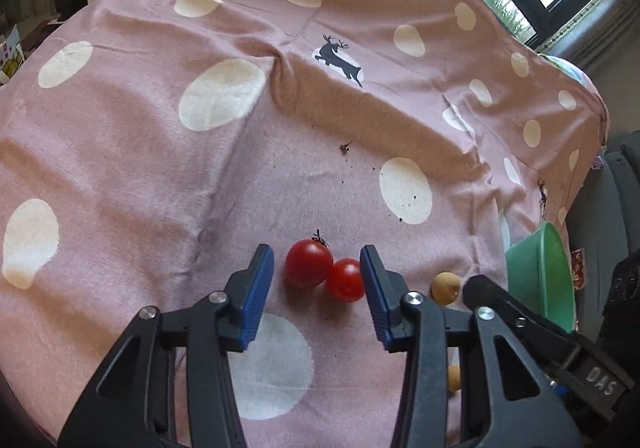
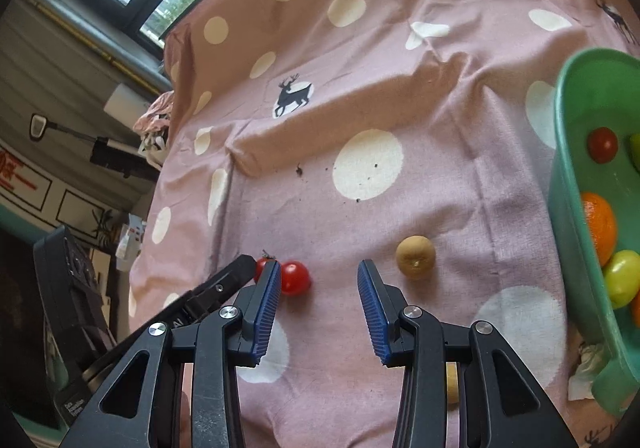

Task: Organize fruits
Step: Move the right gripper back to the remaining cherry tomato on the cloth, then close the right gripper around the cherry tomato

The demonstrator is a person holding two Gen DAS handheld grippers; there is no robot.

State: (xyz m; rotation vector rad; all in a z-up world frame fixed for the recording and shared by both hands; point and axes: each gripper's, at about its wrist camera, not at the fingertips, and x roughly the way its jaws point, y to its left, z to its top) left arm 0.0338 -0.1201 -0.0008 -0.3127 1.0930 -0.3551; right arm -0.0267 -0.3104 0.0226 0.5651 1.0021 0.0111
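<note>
Both hand-held grippers tilted down; left straddling two tomatoes.

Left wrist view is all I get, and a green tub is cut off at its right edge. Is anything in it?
Observer: Yes. The right wrist view looks into the green tub; it holds an orange.
Operator: Only that?
Observer: No, a red tomato lies further back and a yellow-green fruit nearer.
Operator: A black arm hides part of a brown ball. What is it?
Observer: A round brown fruit, whole, alone on the cloth. The right claw beside it stands open and holds nothing.
</note>
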